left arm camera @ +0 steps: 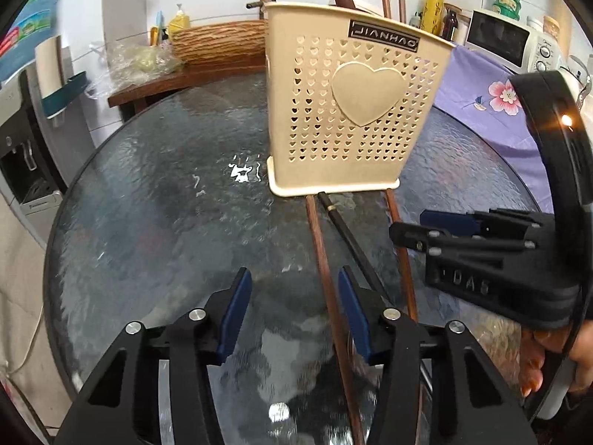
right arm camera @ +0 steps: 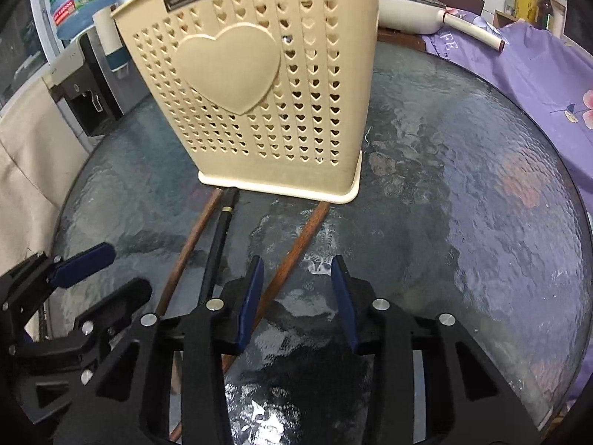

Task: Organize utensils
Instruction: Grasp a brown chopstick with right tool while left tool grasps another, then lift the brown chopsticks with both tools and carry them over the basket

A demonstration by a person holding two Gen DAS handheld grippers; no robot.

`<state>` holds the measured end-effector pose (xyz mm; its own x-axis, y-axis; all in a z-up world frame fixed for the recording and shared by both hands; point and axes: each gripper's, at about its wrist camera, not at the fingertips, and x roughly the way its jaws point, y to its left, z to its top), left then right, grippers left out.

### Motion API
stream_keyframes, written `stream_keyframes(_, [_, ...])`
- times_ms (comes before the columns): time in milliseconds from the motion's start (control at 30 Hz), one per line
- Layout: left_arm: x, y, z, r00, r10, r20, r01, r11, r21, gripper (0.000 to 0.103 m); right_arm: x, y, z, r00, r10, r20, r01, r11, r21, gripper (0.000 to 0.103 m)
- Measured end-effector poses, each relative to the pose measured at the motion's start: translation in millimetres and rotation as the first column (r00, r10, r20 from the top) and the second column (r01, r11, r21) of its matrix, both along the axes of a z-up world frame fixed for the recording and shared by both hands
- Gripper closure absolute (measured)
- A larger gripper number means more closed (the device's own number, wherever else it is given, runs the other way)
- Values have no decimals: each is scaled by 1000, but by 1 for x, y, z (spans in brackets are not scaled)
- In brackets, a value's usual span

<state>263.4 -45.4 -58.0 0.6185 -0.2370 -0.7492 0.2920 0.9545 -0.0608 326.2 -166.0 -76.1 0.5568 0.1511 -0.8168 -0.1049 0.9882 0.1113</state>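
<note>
Beige holder (left arm camera: 355, 111) upright on glass desk (left arm camera: 166, 204); three chopsticks (right arm camera: 292, 256) lie flat just in front of holder base. Left gripper (left arm camera: 294, 307) and right gripper (right arm camera: 296, 296) jaws wide, holding nothing, over the chopsticks

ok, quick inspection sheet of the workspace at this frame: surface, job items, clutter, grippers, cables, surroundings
Surface: round textured glass table, glare patches, no spill seen.
Job's things: beige perforated utensil holder upright on the table, some utensils already standing in it; two brown chopsticks and one black chopstick lie flat in front of its base.
Clutter: nothing seen on the table itself.
Grippers: left gripper open, empty, above the near ends of the chopsticks; right gripper open, empty, one brown chopstick passing under its left finger.
Cables: thin white cord beside the table at left.
Surroundings: water dispenser, microwave, purple floral cloth, woven basket.
</note>
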Motion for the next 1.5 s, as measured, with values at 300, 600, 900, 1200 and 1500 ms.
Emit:
stream_keyframes(300, [28,-11,-7,996,-65,-63,67,998,20,62,6,1,0,1000,25,-2,-25,999,-44,70])
stream_keyframes(600, [41,-27,-13,991,-105,-80,110,992,65,72,12,-1,0,998,53,-14,-54,996,-70,76])
stream_keyframes(900, [50,-26,-14,993,-102,-64,109,988,111,93,10,9,0,998,67,-5,-67,993,-93,85])
stream_keyframes(1200, [51,-20,-14,993,-99,-63,105,990,98,96,9,-18,0,998,53,-28,-53,999,12,89])
stream_keyframes(1500, [54,-17,-14,995,-67,-71,73,995,75,96,9,-45,-3,999,-25,-37,31,986,163,93])
